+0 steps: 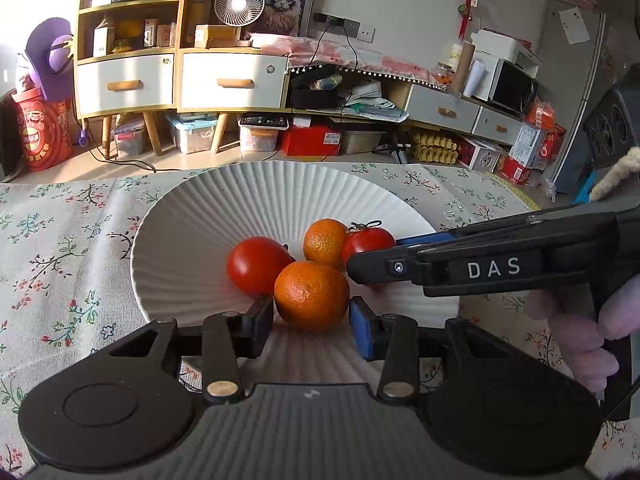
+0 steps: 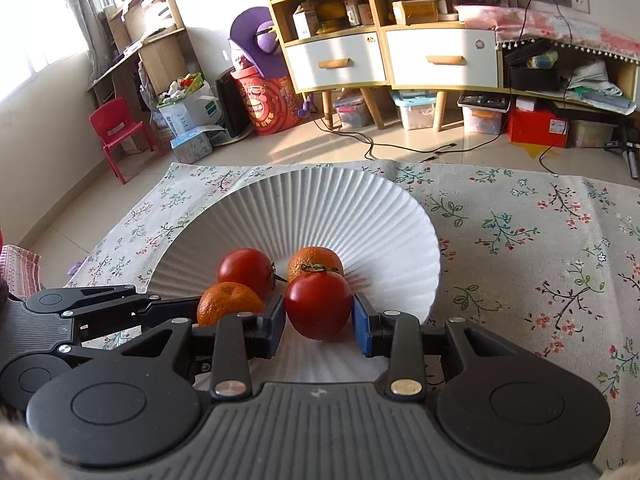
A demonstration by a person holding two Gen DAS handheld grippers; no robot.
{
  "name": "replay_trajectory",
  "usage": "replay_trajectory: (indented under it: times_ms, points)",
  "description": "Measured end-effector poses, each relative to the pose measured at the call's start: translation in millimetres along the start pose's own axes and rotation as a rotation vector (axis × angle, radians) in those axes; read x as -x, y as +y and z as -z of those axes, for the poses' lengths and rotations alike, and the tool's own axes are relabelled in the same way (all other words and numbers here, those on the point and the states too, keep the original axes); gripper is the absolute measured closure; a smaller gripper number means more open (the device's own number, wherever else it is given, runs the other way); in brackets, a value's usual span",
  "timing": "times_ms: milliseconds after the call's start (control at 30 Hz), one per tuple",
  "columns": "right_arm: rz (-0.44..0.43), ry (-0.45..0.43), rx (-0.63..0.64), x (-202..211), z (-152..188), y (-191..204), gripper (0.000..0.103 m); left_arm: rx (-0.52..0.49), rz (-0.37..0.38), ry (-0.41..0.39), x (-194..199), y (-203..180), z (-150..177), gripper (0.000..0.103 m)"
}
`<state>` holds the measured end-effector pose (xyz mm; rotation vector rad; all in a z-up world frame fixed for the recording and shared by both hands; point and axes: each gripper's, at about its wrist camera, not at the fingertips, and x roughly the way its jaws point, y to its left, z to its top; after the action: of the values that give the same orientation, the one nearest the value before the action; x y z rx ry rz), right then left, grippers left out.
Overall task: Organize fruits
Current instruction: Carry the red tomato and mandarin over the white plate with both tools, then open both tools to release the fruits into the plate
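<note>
My left tongs (image 1: 311, 322) sit low over the near rim of the white ribbed plate (image 1: 276, 188), their pads spread either side of the near orange (image 1: 311, 295). The left pad looks to touch the fruit's side; the blue right pad (image 1: 360, 330) stands just beside it with a sliver of a gap, so the tongs are apart, not clamped. The orange rests on the plate.

My right tongs (image 2: 319, 320) reach in from the right side of the plate. Their pads bracket the stemmed tomato (image 2: 318, 305), which sits on the plate; the left pad (image 2: 274, 326) is at the skin and the right one just off it, so these too are apart around the fruit rather than squeezing it. In the left wrist view that same tomato (image 1: 368, 240) shows just past the tip of my right tongs (image 1: 372, 270), partly hidden by them.

Four fruits lie bunched in the middle of the plate: the near orange, a second orange (image 1: 325, 243) behind it, a plain tomato (image 1: 258, 265) to the left, and the stemmed tomato to the right. The near orange touches the plain tomato, and the second orange touches the stemmed tomato.

The plate stands on a floral cloth (image 2: 520, 248) that covers the counter. Beyond it are a shelf unit (image 2: 384, 40) with white drawers, a fan (image 1: 239, 3) and a red chair (image 2: 118, 130).
</note>
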<state>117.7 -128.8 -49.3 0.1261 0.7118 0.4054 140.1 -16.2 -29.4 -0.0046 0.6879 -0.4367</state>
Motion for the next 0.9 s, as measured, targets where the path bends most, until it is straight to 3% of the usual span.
replay_trajectory:
  times_ms: [267, 400, 733, 867, 900]
  points:
    - [-0.01, -0.002, -0.022, -6, -3, -3, 0.069, -0.023, -0.009, 0.001, -3, -2, -1, 0.069]
    - [-0.015, -0.022, -0.036, 0, -3, -3, 0.067, -0.038, -0.037, -0.007, -1, -5, 0, 0.053]
    - [0.012, -0.055, -0.039, 24, 0, -2, 0.044, -0.046, -0.066, 0.005, 14, -15, 0, 0.032]
    - [0.027, -0.065, -0.049, 36, 3, -3, 0.037, -0.037, -0.084, 0.024, 25, -19, 3, 0.028]
    - [0.029, -0.067, -0.052, 39, 5, -4, 0.035, -0.039, -0.089, 0.026, 29, -20, 4, 0.022]
